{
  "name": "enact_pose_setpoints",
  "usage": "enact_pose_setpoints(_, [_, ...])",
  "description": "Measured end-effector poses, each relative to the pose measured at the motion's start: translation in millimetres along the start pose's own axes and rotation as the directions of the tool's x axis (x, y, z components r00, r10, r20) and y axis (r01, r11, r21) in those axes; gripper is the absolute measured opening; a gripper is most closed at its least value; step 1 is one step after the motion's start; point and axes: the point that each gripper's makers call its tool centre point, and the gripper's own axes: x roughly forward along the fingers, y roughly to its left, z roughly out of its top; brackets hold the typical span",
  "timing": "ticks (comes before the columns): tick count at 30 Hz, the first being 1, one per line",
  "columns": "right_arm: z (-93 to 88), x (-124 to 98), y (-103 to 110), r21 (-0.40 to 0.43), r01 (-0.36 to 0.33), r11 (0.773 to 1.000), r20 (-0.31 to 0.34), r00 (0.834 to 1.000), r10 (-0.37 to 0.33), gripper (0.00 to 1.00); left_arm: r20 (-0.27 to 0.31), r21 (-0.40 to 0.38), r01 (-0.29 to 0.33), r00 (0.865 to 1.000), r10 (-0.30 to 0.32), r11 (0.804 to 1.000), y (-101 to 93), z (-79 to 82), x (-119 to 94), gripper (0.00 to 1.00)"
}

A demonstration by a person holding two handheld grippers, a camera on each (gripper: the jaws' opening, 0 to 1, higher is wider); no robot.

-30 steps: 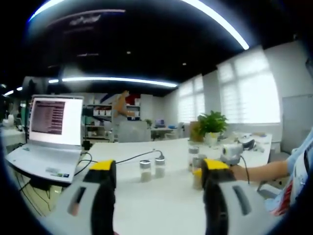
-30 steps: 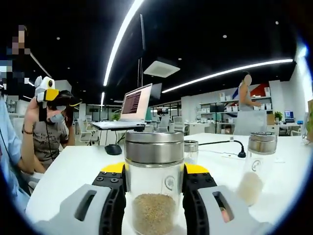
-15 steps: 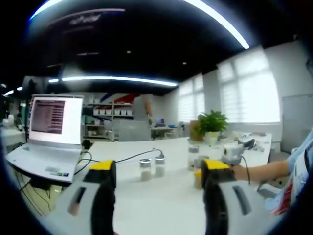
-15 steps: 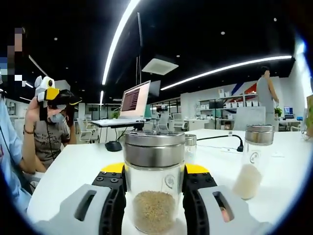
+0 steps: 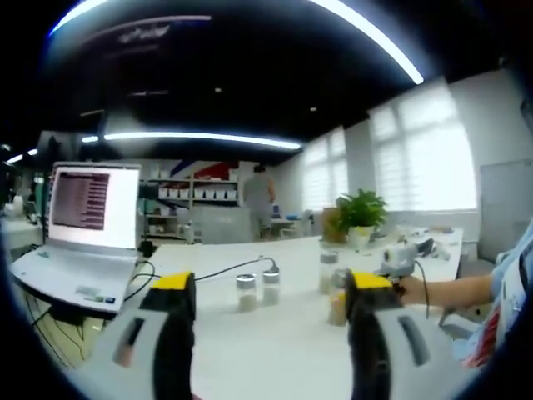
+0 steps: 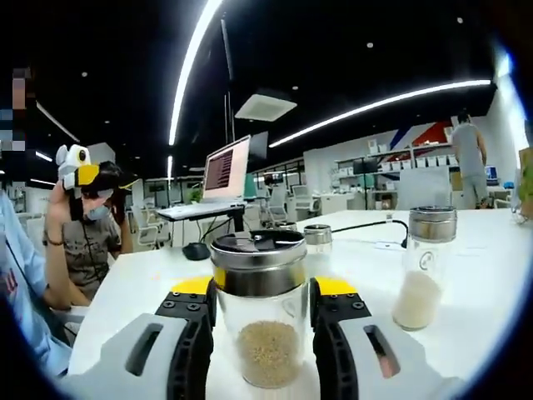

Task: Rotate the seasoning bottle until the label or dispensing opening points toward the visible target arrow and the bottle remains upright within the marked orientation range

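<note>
Tipped lower than before, right gripper clamps the seasoning bottle upright — left gripper hovers level, jaws apart.

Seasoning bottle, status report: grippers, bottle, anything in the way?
Right gripper shut on seasoning bottle, upright on white table. Left gripper open, holding nothing. Second jar stands apart to the side. No target arrow visible.
</note>
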Motion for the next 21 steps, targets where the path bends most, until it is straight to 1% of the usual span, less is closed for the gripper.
enact_pose_setpoints(1, [0.3,-3,-1,0.015,-0.006,1.0,-0.002,1.0,0.006,0.54,0.01,-0.008,0.007,1.0,-0.007,1.0,-1.2,1.9,-1,0.77])
enact_pose_setpoints(3, [-3.1,-6,-1,0.044,-0.034,0.998,-0.018,0.999,0.035,0.65,0.012,-0.012,0.013,1.0,-0.013,1.0,-2.5,2.4,-1,0.78])
enact_pose_setpoints(4, [-5.2,-7,-1,0.052,-0.04,0.998,-0.026,0.999,0.041,0.68,0.01,-0.011,0.014,1.0,-0.014,1.0,-3.0,1.9,-1,0.78])
enact_pose_setpoints(6, [-12.5,-10,-2,0.06,-0.047,0.997,-0.052,0.997,0.05,0.7,-0.006,-0.002,0.003,1.0,-0.003,1.0,-2.2,-1.1,-1,0.78])
enact_pose_setpoints(9, [-20.2,-16,-4,0.072,-0.008,0.997,-0.074,0.997,0.014,0.71,-0.024,0.005,-0.004,1.0,0.004,1.0,-2.7,-5.4,1,0.78])
enact_pose_setpoints(10, [-22.2,-18,-6,0.079,0.027,0.997,-0.078,0.997,-0.021,0.72,-0.029,0.004,-0.003,1.0,0.003,1.0,-3.1,-6.8,2,0.78])
enact_pose_setpoints(11, [-23.3,-20,-10,0.079,0.077,0.994,-0.082,0.994,-0.07,0.73,-0.033,0.002,-0.001,0.999,0.001,1.0,-3.9,-8.1,3,0.78])
enact_pose_setpoints(13, [-23.9,-25,-14,0.085,0.165,0.983,-0.076,0.984,-0.159,0.73,-0.047,0.018,0.004,0.999,-0.003,1.0,-6.4,-10.6,5,0.78])
enact_pose_setpoints(14, [-23.1,-26,-13,0.091,0.195,0.977,-0.062,0.98,-0.19,0.72,-0.057,0.032,0.008,0.998,-0.006,0.999,-8.0,-12.2,6,0.78])
enact_pose_setpoints(16, [-20.3,-27,-8,0.09,0.229,0.969,-0.031,0.973,-0.227,0.69,-0.072,0.042,0.019,0.997,-0.016,0.999,-11.3,-15.5,8,0.78])
enact_pose_setpoints(17, [-15.3,-29,-5,0.119,0.255,0.96,0.009,0.966,-0.258,0.67,-0.078,0.038,0.027,0.997,-0.024,0.999,-12.5,-17.0,8,0.78])
enact_pose_setpoints(18, [-9.9,-30,-1,0.149,0.282,0.948,0.054,0.955,-0.292,0.67,-0.084,0.032,0.034,0.996,-0.032,0.999,-13.5,-18.4,8,0.78])
enact_pose_setpoints(19, [-10.8,-31,3,0.136,0.317,0.939,0.058,0.943,-0.327,0.68,-0.088,0.031,0.042,0.995,-0.039,0.999,-14.5,-19.2,9,0.78])
enact_pose_setpoints(21, [-16.7,-31,4,0.118,0.396,0.91,0.033,0.915,-0.403,0.71,-0.095,0.037,0.05,0.994,-0.046,0.998,-16.1,-20.3,9,0.78])
